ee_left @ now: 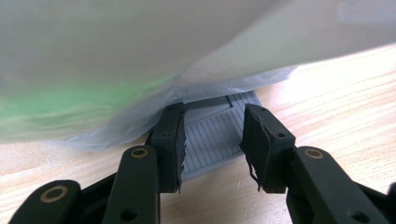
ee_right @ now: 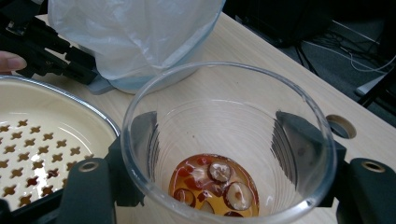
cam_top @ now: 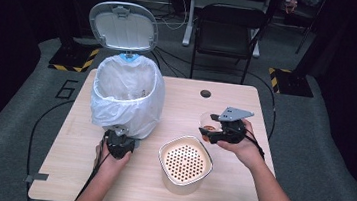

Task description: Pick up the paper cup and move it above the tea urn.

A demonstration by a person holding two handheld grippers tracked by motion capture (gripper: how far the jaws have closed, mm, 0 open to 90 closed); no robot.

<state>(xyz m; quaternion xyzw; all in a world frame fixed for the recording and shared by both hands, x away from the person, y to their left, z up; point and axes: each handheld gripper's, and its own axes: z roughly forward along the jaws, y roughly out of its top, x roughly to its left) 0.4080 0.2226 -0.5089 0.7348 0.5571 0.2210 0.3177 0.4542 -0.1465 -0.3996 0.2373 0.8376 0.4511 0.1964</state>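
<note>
A clear plastic cup (cam_top: 208,120) is held just above the table at the right, with my right gripper (cam_top: 209,129) shut on it. In the right gripper view the cup (ee_right: 224,112) sits between the jaws of the right gripper (ee_right: 217,126), with amber liquid and sliced fruit pieces (ee_right: 215,184) at its bottom. My left gripper (cam_top: 118,135) is at the foot of a white-bagged trash bin (cam_top: 127,95) whose lid (cam_top: 123,26) stands up. The left gripper (ee_left: 212,116) is open, its jaws either side of the bin's grey ribbed pedal (ee_left: 210,140).
A cream container with a perforated strainer top (cam_top: 185,164) stands at the front middle, beside the cup; the strainer (ee_right: 37,140) also lies left of the cup. A cable hole (cam_top: 205,93) is in the table's far edge. A black folding chair (cam_top: 229,30) stands beyond the table.
</note>
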